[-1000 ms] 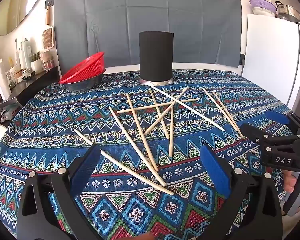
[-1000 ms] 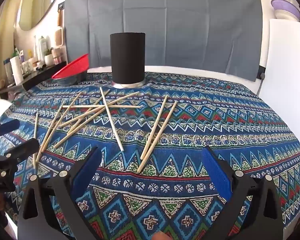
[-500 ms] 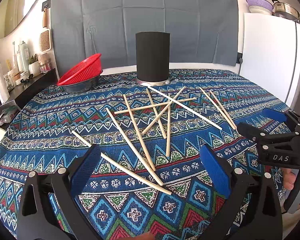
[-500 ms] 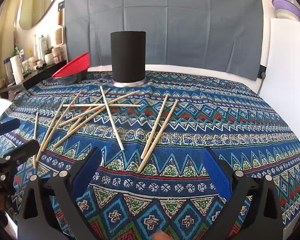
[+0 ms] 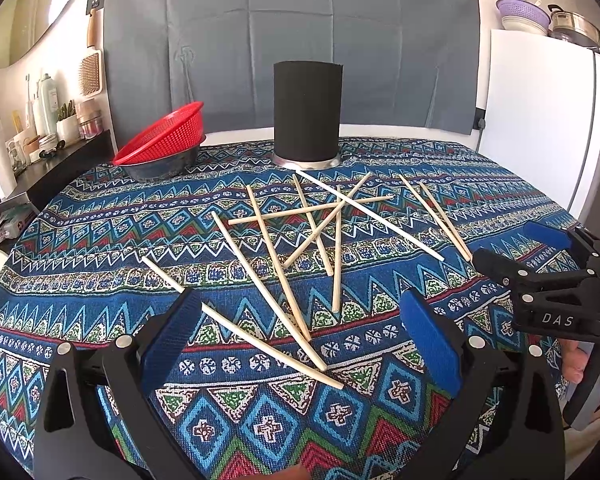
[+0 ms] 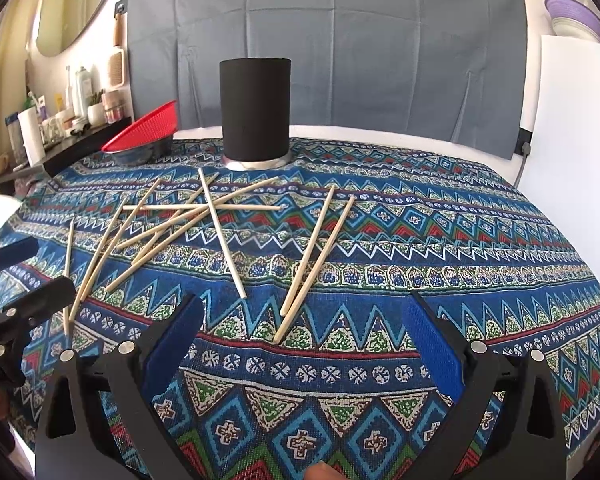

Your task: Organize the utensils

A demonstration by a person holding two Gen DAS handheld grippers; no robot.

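From my station, farthest left sat a red basket (image 5: 162, 132) nested tilted in a dark bowl (image 5: 160, 166) at the far left edge of the table (image 5: 100, 240), which was covered in a blue patterned cloth. My left hand-held gripper (image 5: 300, 336) hung low over the near side with its blue pads (image 5: 168, 334) spread wide apart and nothing between them; the longest of the chopsticks (image 5: 240, 320) ran slantwise across the cloth between those fingers, its near end just inside the gap. Beyond it the other sticks lay in a loose crossed heap in the middle of the table, several overlapping one another, none standing. Behind the heap, at the far side, stood the black holder (image 5: 307, 112), upright on a silver base, with one pale stick reaching almost to that base. To the right of the heap two sticks (image 5: 436, 216) lay nearly parallel, apart from the tangle. In the right wrist view that same pair (image 6: 318, 260) pointed toward my right hand-held gripper (image 6: 300, 336), whose fingers were likewise open wide and empty, the near tips of the pair lying just ahead of the gap. Seen from the left camera, the right gripper hovered at the table's right edge, close to the ends of those two sticks. Farthest right stood a white fridge (image 5: 540, 120), with a purple strainer (image 5: 520, 10) on top.
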